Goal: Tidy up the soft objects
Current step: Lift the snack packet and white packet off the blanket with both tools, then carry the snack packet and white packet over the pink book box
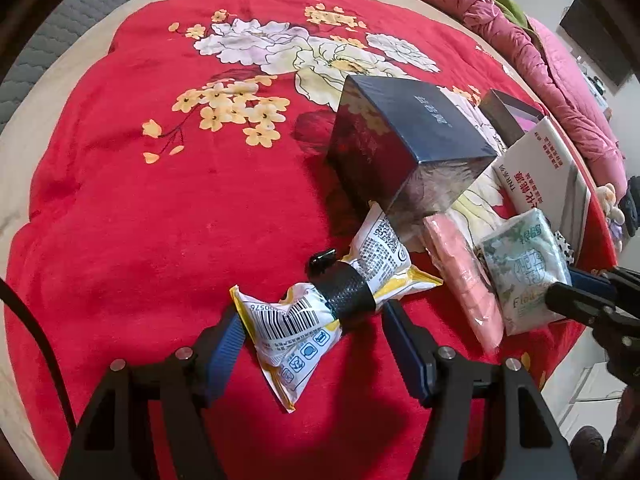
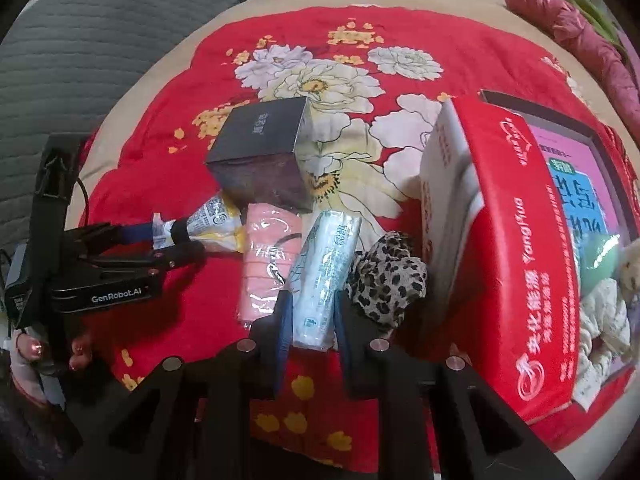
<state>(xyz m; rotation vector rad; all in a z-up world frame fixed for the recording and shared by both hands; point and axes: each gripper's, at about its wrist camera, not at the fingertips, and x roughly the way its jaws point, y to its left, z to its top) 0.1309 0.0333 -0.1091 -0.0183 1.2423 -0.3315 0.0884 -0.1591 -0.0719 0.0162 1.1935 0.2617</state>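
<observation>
My left gripper (image 1: 312, 320) is open around a yellow-and-white snack packet (image 1: 320, 308) with a black band round its middle, lying on the red floral blanket (image 1: 160, 200). My right gripper (image 2: 310, 312) is shut on a pale green tissue pack (image 2: 324, 268); the pack also shows in the left wrist view (image 1: 520, 268). A pink wrapped cloth (image 2: 266, 256) lies left of the tissue pack. A leopard-print fabric (image 2: 388, 276) lies to its right. The left gripper (image 2: 176, 240) and the snack packet (image 2: 216, 216) show in the right wrist view.
A dark glossy box (image 1: 400, 144) stands behind the packet. A red-and-white carton (image 2: 500, 248) stands on the right, with an open box (image 2: 576, 184) of soft items behind it. A pink quilt (image 1: 540, 64) lies at the far right.
</observation>
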